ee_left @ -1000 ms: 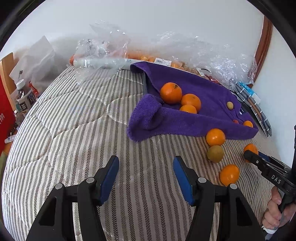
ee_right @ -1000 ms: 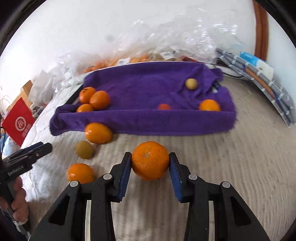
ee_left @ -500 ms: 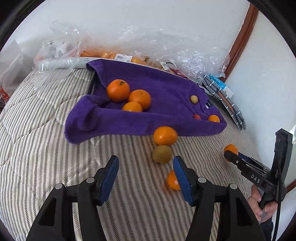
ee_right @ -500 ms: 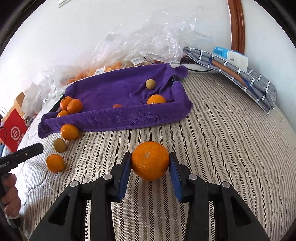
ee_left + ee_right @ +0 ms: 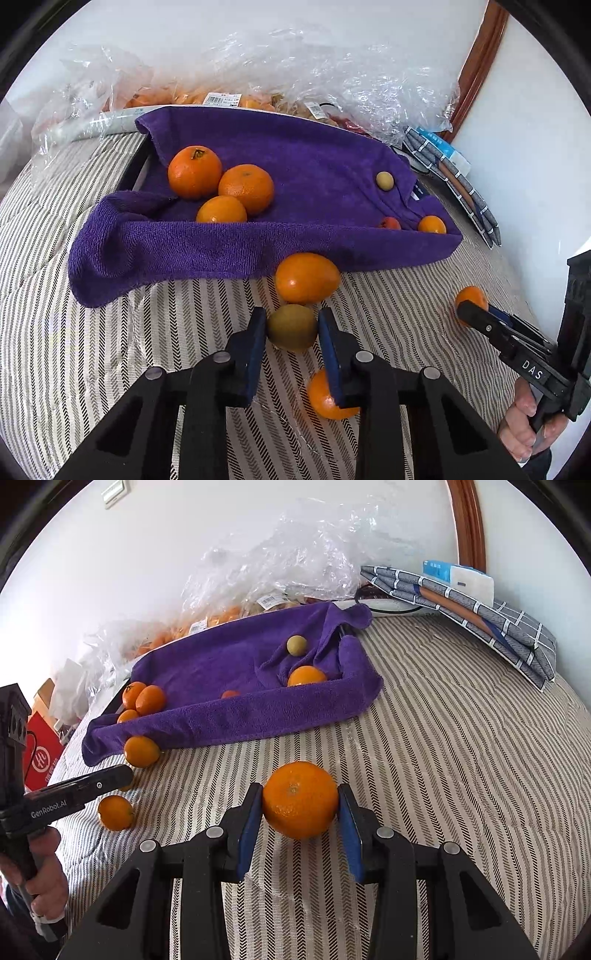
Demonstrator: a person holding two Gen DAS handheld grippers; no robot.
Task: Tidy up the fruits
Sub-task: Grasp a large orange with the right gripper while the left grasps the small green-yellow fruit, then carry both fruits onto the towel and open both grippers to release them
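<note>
My left gripper [image 5: 291, 334] is shut on a greenish-brown fruit [image 5: 291, 331] on the striped bedcover. An orange fruit [image 5: 306, 277] lies just beyond it, and another orange [image 5: 325, 397] lies under my right finger. My right gripper [image 5: 300, 805] is shut on a large orange [image 5: 300, 799] and holds it above the bedcover. A tray lined with a purple towel [image 5: 236, 251] holds three oranges [image 5: 221, 186] at its left, a small yellow fruit [image 5: 385, 181] and two small orange fruits [image 5: 431, 224] at its right.
Clear plastic bags of fruit [image 5: 280, 85] lie behind the tray against the wall. Folded grey checked cloth [image 5: 480, 616] lies at the right. A red bag [image 5: 40, 753] stands off the bed's left edge. The right gripper also shows in the left wrist view [image 5: 480, 314].
My left gripper moved forward and right to the greenish-brown fruit and closed on it. My right gripper drew back from the tray with the large orange in it.
</note>
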